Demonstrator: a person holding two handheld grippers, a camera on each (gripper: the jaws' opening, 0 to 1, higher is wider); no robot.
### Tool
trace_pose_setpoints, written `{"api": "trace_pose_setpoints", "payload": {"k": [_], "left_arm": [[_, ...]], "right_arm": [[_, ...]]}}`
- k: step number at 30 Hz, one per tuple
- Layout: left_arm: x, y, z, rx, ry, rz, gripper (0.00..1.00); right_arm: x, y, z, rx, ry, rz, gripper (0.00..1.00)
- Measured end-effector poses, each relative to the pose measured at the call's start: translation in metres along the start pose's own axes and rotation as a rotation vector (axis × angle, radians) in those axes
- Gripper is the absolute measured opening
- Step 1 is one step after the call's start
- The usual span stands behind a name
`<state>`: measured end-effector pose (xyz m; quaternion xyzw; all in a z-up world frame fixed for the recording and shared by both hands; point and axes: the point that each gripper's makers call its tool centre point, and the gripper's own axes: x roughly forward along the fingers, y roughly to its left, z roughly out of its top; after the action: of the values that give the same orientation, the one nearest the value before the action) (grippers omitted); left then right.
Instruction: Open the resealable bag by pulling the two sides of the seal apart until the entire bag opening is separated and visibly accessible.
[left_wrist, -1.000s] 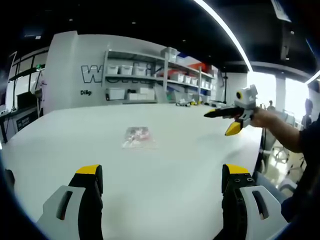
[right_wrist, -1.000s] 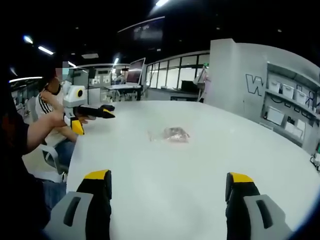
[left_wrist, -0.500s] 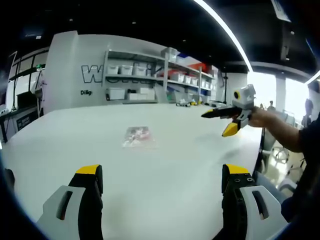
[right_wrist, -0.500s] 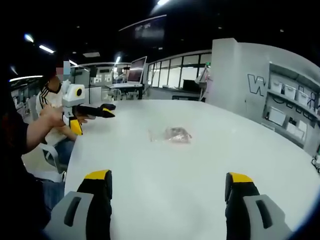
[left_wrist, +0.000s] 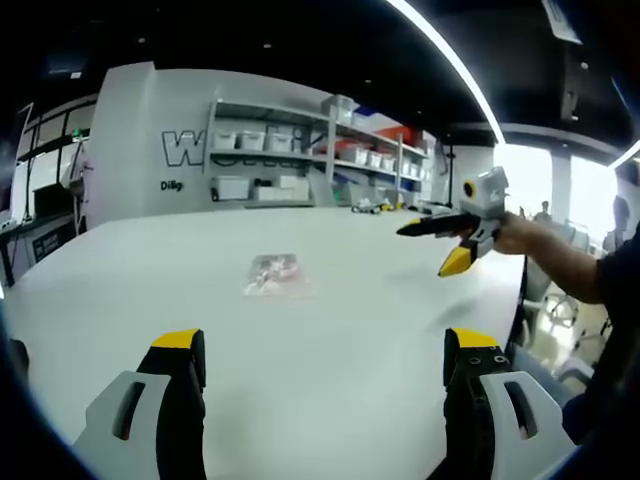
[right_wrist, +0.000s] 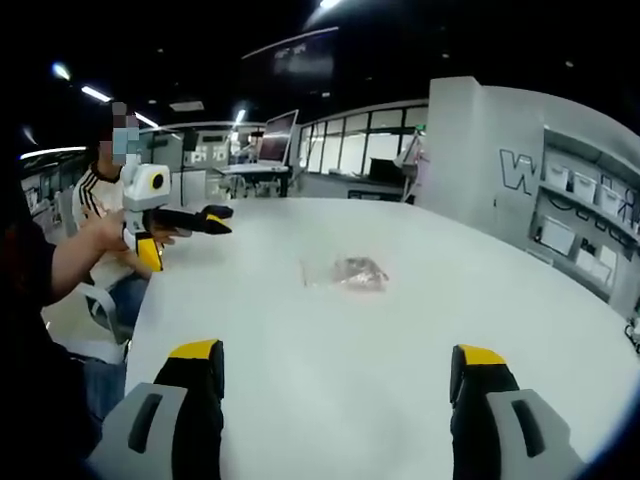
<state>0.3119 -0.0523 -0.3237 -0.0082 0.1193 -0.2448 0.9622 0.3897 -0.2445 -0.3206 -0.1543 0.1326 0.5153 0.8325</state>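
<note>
Since a second ago the right gripper (left_wrist: 425, 227) has edged leftward in the left gripper view, toward the bag (left_wrist: 272, 273); the bag has not moved. From left: the left gripper (left_wrist: 325, 360) has its fingers spread wide, holding nothing, low over the white counter (left_wrist: 350, 300). The bag lies flat mid-counter, apart from both. The right gripper's fingers are spread wide and empty too.

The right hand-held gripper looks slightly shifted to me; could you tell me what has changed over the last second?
In the left gripper view, the right hand-held gripper has drifted slightly toward the bag. Nothing was grasped or released. The bag lies untouched on the white table; both grippers' jaws stay wide open.
</note>
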Motion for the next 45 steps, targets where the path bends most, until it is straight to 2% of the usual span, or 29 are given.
{"api": "trace_pose_setpoints", "payload": {"k": [45], "left_arm": [[0.000,0.005,-0.002,-0.004,0.006,0.008,0.99]], "right_arm": [[0.024,0.001,0.010,-0.012,-0.007,0.017,0.92]]}}
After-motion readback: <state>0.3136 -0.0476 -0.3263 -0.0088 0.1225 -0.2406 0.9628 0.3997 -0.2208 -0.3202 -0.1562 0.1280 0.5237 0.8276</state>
